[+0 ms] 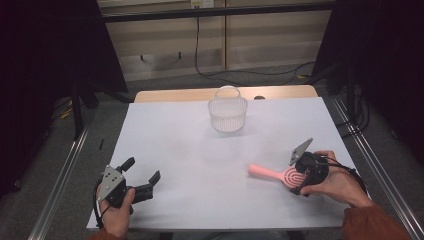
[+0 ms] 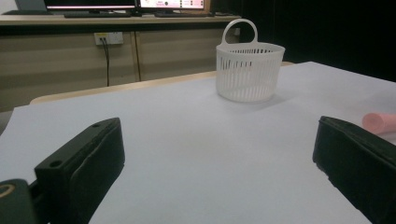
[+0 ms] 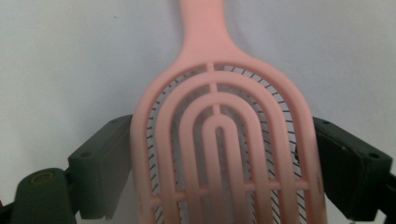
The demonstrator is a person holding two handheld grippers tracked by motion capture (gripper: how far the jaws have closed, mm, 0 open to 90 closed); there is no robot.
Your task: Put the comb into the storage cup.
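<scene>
— Judging by its looks, the pink plastic vented hairbrush should be light and stiff, with a smooth rim that could slip; does it lie flat on the white table sheet?

— Yes, at the near right of the sheet, well apart from the white slotted plastic basket at the far middle. The right gripper straddles the brush's oval head, a jaw at each side edge; the right gripper view shows the jaws touching or nearly touching, and I cannot tell whether they press yet.

— And its long axis?

— Across the table, handle pointing left toward the middle, head toward the right hand. The head's edges are a fair hold, though the handle hangs out unsupported.

— The left gripper?

— Wide open, holding nothing, resting at the near left.
</scene>
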